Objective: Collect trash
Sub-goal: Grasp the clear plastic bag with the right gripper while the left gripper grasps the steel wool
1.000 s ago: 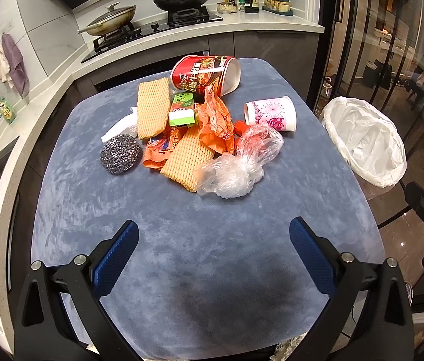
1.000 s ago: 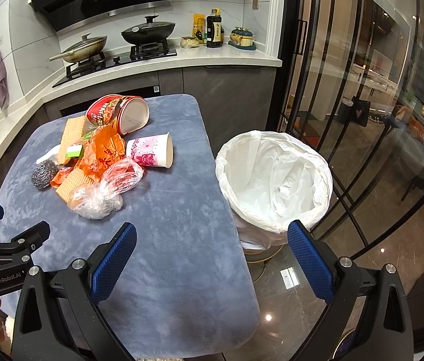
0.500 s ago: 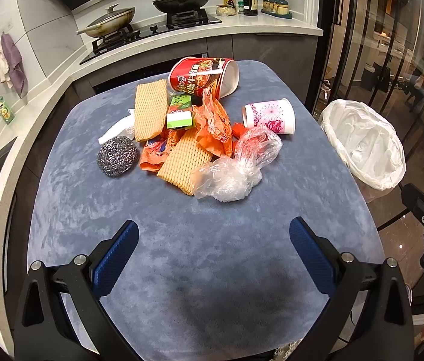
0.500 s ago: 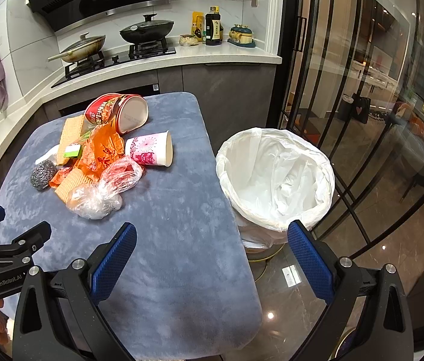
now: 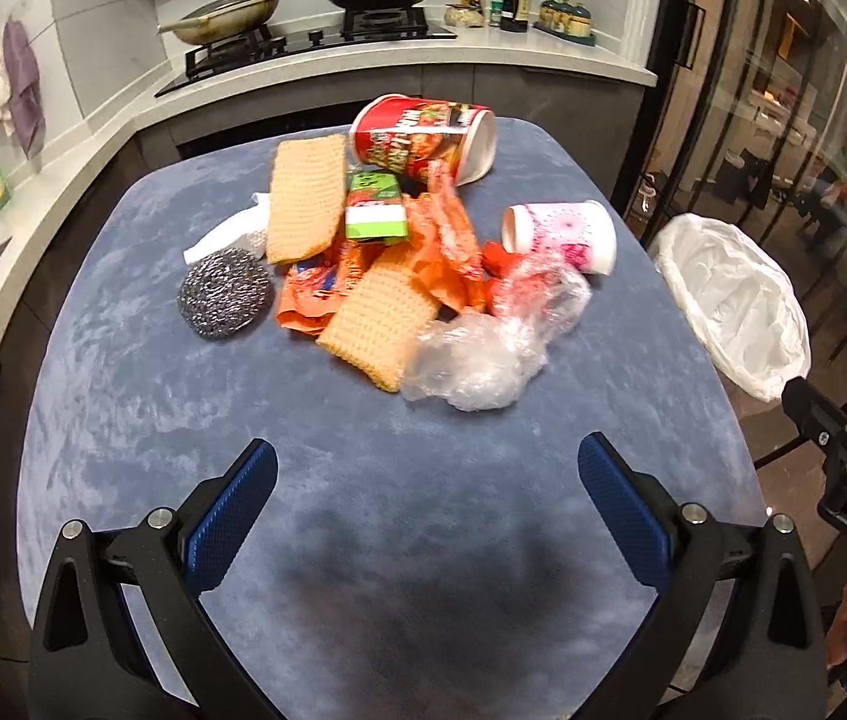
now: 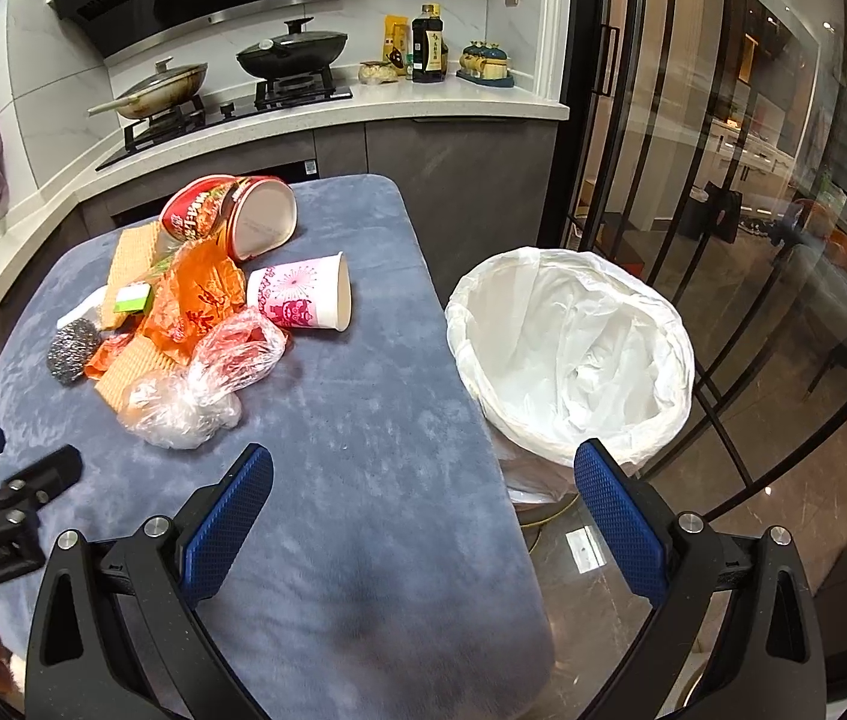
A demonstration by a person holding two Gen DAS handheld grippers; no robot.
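both grippers hover spread and empty over the blue counter (image 5: 123, 420): left gripper (image 5: 426, 501), right gripper (image 6: 423, 507). the trash pile (image 5: 399, 276) lies well ahead (lined bin (image 6: 570, 354) beside the counter).

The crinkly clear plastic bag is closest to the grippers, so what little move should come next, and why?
Probably ease the left hand-held gripper forward toward the clear plastic bag. Both grippers are open and empty, and that bag lies at the near edge of the trash pile, nothing on top of it. The white-lined trash bin stands open beside the table, ready for it.
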